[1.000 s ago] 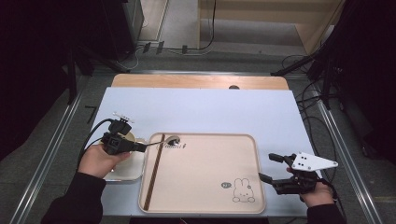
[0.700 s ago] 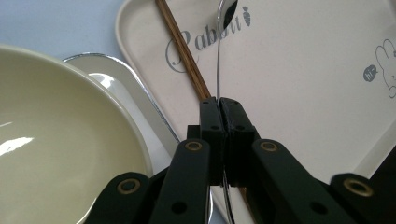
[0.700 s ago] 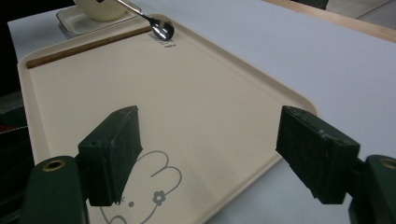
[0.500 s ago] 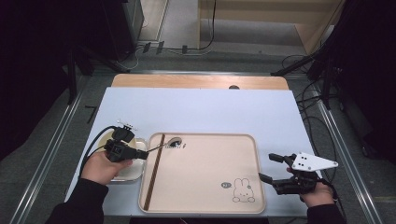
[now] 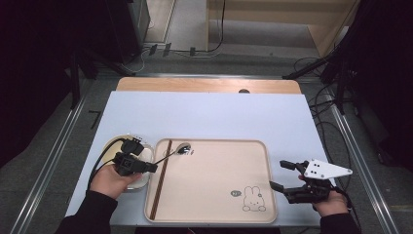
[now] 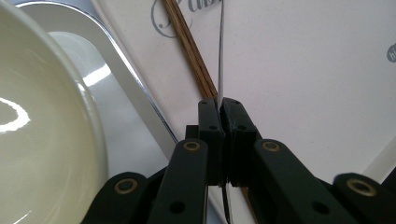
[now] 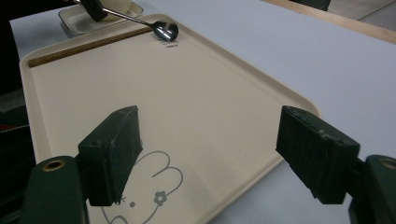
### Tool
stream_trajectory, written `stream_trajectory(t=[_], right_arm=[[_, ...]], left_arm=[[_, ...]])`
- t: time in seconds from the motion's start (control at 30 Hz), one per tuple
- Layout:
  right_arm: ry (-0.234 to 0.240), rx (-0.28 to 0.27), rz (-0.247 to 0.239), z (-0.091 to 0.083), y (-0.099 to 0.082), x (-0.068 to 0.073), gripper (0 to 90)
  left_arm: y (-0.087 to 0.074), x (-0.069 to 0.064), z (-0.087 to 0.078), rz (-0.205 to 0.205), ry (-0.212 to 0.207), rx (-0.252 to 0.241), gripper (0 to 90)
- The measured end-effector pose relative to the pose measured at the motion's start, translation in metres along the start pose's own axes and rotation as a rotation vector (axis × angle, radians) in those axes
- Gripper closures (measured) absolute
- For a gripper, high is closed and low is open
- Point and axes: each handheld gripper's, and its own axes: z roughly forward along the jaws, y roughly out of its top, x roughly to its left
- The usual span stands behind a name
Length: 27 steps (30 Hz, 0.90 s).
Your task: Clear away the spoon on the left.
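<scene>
- A table [image 5: 209, 114] with a pale blue top stands in the middle; a wooden strip [image 5: 204, 86] runs along its far edge.
- Grey floor [image 5: 44, 146] lies on both sides of the table.
- Beyond the table, black cables [image 5: 321, 105] trail over the floor, near light wooden furniture [image 5: 272, 14].

On the tray [image 5: 214, 195], two printed marks carry writing, but little of it can be made out. Near the tray's far left corner, in the left gripper view, grey cursive lettering [image 6: 187, 11] begins with what looks like "Pas"; the rest is cut off by the top of the picture and crossed by the spoon handle [image 6: 221, 51]. Near the tray's near right corner, beside the rabbit drawing [image 5: 253, 199], sits a small dark oval badge [image 5: 235, 193] with pale letters too small to read.
</scene>
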Motion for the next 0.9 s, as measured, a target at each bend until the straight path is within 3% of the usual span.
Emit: stream_trajectory(t=[0.23,0.9], right_arm=[[-0.001,0.002,-0.002,0.0,0.0,0.0,22.4],[0.003,0.001,-0.011,0.001,0.0,0.001,22.4]], left_arm=[[0.001,-0.004,0.008,0.003,-0.009,0.001,87.1],[0.006,-0.029,0.04,0.058,-0.011,0.078,83.8]])
